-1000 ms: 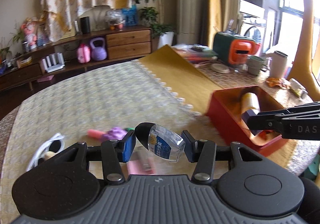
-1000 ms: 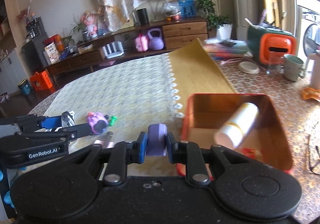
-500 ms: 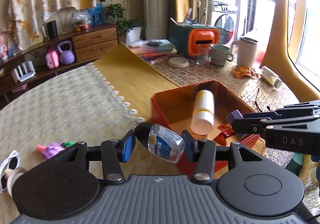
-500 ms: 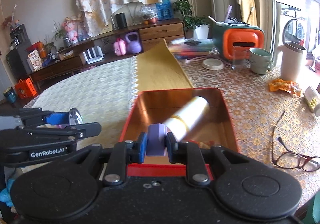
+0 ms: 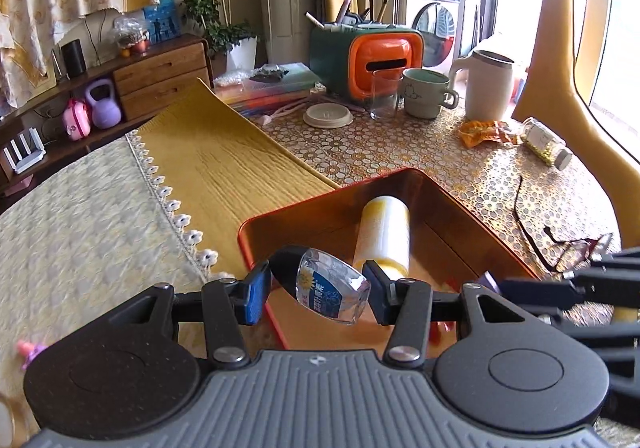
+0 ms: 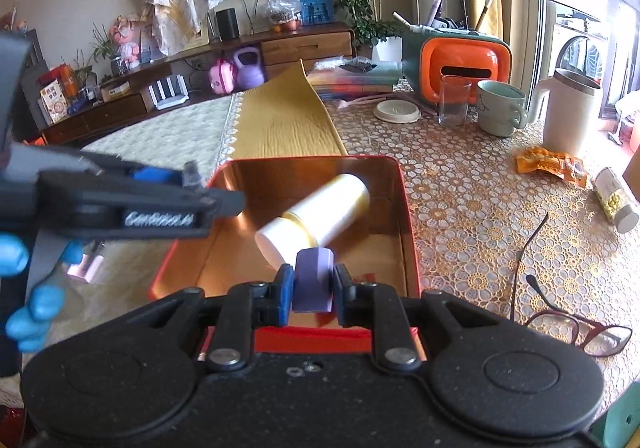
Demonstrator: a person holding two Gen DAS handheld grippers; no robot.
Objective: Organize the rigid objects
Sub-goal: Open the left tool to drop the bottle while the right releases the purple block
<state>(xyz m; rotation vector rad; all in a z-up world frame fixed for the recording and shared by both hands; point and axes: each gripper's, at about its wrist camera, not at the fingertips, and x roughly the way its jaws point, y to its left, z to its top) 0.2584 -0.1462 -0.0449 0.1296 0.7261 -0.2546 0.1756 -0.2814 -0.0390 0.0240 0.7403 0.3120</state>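
My left gripper [image 5: 318, 290] is shut on a small clear bottle [image 5: 326, 288] with a black cap and a blue label, held over the near left corner of the red tin box [image 5: 256, 224]. My right gripper [image 6: 311, 290] is shut on a small purple block [image 6: 312, 280] over the near edge of the same box [image 6: 404, 208]. A white and yellow cylinder bottle [image 5: 384, 232] lies inside the box; it also shows in the right wrist view [image 6: 316, 212]. The left gripper shows from the side in the right wrist view [image 6: 160, 204].
Eyeglasses [image 6: 568, 324] lie right of the box. A jar [image 6: 616, 200], snack packet [image 6: 552, 164], white jug [image 6: 568, 116], mug [image 6: 500, 108], glass [image 6: 454, 100] and orange holder [image 6: 460, 64] stand behind. A pink item [image 6: 86, 268] lies left of the box, on the tablecloth.
Both grippers have moved right from the tablecloth to the red box, each still holding its object. The toys on the cloth have dropped out of view to the left.
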